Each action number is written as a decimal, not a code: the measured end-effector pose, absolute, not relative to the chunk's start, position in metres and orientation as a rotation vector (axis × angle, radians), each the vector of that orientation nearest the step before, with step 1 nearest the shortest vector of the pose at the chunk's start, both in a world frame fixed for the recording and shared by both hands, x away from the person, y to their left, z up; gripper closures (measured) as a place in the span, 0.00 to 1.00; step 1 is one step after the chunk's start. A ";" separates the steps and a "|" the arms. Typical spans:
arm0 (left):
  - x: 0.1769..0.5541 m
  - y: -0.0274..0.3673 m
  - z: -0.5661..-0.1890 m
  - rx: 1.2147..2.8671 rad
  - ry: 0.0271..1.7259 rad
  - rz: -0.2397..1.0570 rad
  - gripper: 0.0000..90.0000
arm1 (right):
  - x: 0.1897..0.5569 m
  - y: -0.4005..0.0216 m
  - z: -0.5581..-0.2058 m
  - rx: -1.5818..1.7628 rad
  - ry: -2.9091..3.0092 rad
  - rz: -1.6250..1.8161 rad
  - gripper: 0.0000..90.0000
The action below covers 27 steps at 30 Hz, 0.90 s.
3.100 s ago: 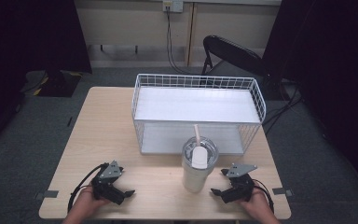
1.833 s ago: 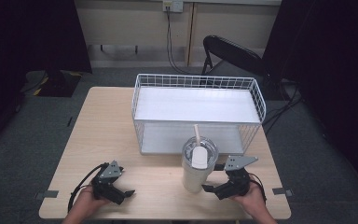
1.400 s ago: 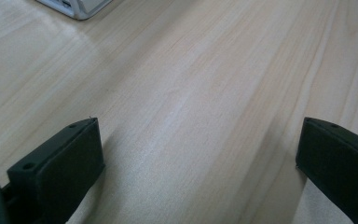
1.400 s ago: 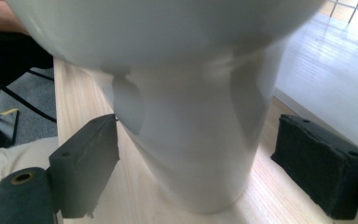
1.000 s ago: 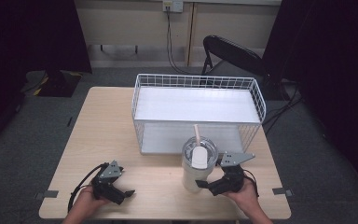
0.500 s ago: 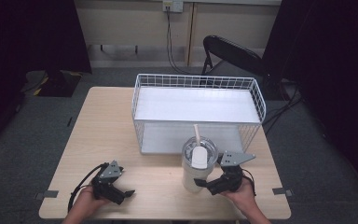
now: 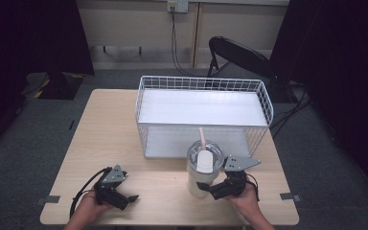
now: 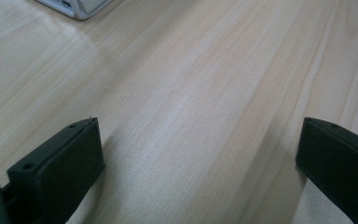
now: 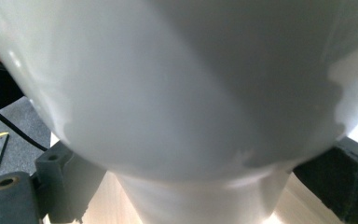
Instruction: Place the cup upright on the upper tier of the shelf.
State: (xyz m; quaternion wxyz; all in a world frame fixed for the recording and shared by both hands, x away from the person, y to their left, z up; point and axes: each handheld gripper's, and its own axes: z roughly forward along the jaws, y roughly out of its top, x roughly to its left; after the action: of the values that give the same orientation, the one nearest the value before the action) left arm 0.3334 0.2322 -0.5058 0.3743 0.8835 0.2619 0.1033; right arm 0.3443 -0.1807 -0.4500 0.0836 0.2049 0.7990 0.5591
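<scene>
Now the right gripper [image 7: 206,188] has closed in on the cup [image 7: 202,167] from four o'clock, jaws spread around its base. The left gripper [image 7: 133,198] stays put, jaws apart over the table [image 8: 186,93].

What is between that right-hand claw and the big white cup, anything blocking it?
Nothing visible. The right gripper is already at the tumbler, its jaws standing on either side of the cup's lower body with no object between them. Whether they touch it yet, I cannot tell.
</scene>
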 end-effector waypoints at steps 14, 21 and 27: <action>0.334 0.232 -0.506 2.262 0.673 0.267 0.00 | 0.345 -0.176 -0.452 0.616 2.378 1.686 0.08; 0.334 0.232 -0.506 2.261 0.673 0.267 0.00 | 0.345 -0.175 -0.451 0.603 2.368 1.685 0.08; 0.334 0.232 -0.506 2.261 0.673 0.267 0.00 | 0.344 -0.174 -0.452 0.598 2.337 1.702 0.08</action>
State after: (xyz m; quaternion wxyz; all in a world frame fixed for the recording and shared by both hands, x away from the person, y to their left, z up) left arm 0.3337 0.2321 -0.5057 0.3744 0.8831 0.2628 0.1044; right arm 0.3439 -0.1741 -0.4519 0.0944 0.2017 0.7880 0.5739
